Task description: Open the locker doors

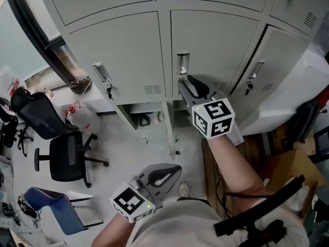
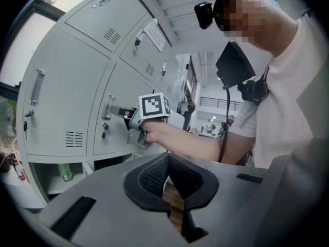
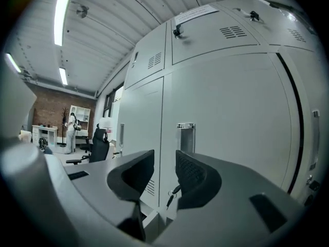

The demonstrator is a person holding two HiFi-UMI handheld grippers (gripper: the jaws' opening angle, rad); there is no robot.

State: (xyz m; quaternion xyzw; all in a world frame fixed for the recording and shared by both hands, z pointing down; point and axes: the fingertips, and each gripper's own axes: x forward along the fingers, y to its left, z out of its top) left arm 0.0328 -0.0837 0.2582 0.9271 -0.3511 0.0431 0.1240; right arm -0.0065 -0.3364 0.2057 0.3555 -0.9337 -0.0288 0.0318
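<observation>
The grey locker wall fills the top of the head view. Its middle door (image 1: 216,50) has a recessed metal handle (image 1: 182,62) with a key below it. My right gripper (image 1: 183,82) stands level just short of that handle, jaws open, nothing between the pads. In the right gripper view the handle (image 3: 186,137) shows beyond the gap of the right gripper (image 3: 164,171), and the key (image 3: 172,194) hangs low. My left gripper (image 1: 176,169) is held back near the body, shut and empty; in its own view the left gripper (image 2: 167,158) has its tips together.
The left door (image 1: 123,60) has a handle (image 1: 102,75) with keys. The right door (image 1: 280,60) shows a dark gap along its hinge-side edge. Open low shelves (image 1: 144,118) lie under the lockers. A black office chair (image 1: 67,156) and a blue chair (image 1: 51,207) stand at left.
</observation>
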